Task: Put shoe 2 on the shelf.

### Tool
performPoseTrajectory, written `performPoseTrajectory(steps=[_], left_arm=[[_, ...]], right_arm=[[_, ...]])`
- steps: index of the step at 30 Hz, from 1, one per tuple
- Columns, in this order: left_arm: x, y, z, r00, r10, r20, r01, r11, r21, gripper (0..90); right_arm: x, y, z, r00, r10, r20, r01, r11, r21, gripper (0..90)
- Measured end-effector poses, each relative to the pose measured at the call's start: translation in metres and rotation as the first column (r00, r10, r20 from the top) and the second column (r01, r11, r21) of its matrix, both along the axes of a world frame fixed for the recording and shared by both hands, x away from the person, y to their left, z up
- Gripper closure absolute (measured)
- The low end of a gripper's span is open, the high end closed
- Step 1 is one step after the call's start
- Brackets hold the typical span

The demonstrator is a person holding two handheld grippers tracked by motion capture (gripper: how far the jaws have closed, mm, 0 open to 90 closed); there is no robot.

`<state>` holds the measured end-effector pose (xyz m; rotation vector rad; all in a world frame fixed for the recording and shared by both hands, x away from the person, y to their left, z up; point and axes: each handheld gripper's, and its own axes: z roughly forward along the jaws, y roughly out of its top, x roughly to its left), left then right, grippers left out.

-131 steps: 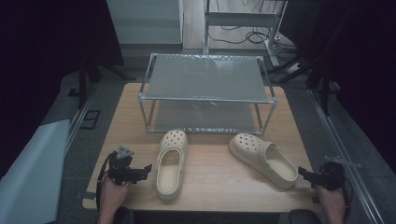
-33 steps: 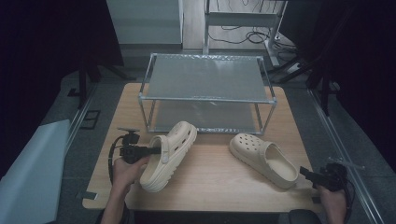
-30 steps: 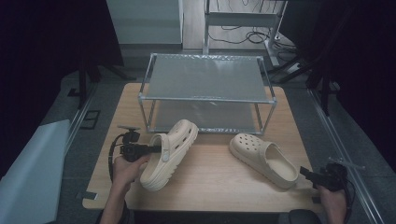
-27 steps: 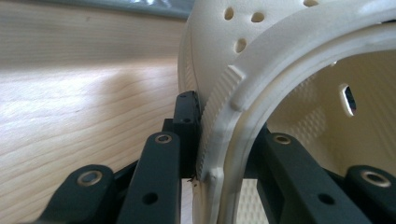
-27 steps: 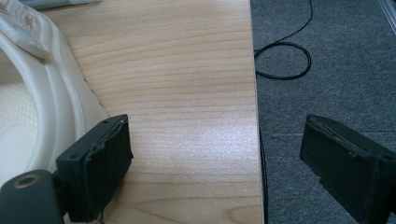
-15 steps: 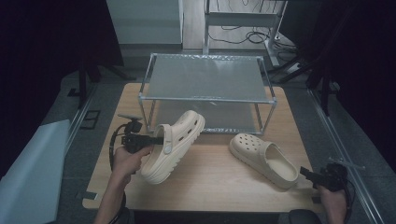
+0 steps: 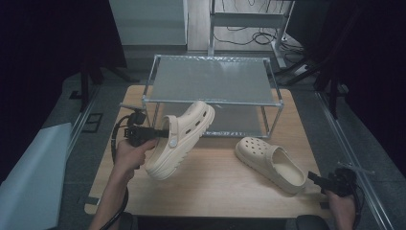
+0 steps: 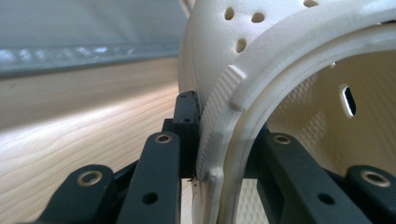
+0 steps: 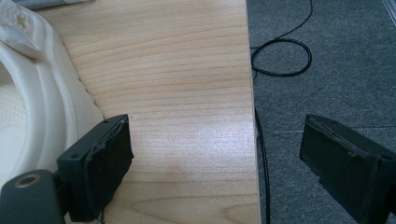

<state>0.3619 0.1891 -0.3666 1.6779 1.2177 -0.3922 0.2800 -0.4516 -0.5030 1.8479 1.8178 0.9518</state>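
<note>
My left gripper (image 7: 163, 132) is shut on the rim of a cream clog (image 7: 184, 139), which hangs tilted above the table with its toe up toward the rack. In the left gripper view the clog's side wall (image 8: 224, 121) is pinched between the black jaws. A second cream clog (image 7: 272, 163) lies on the table at the right, toe pointing left. My right gripper (image 7: 320, 179) rests at the table's right front corner, open, just behind that clog's heel (image 9: 28, 107), with nothing between its jaws.
A two-shelf metal rack (image 7: 210, 79) with a mesh top stands at the back of the wooden table (image 7: 225, 191). The table's right edge runs between the right jaws, with grey carpet and a black cable (image 9: 280, 56) beyond it.
The left hand has lifted the clog off the table and carried it up toward the rack, tilting it toe-up. The right gripper and the second clog have stayed still.
</note>
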Motion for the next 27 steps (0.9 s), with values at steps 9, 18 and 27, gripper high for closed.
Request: performPoseTrajectory(steps=[9,18,27], left_arm=[[0.017,-0.008,0.024,0.9997,0.014,0.018,-0.014,0.9998,-0.018,74.7],[0.046,-0.013,0.034,0.9974,0.072,-0.007,-0.072,0.9968,-0.036,74.7],[0.075,-0.02,0.04,0.9887,0.145,-0.04,-0.147,0.9871,-0.064,74.7]], right_arm=[[0.0,-0.001,0.0,1.0,-0.004,-0.002,0.004,1.0,0.002,9.5],[-0.001,-0.003,0.0,0.9999,-0.011,-0.007,0.011,1.0,0.003,9.9],[-0.001,-0.004,0.0,0.9998,-0.02,-0.002,0.02,1.0,0.008,10.0]])
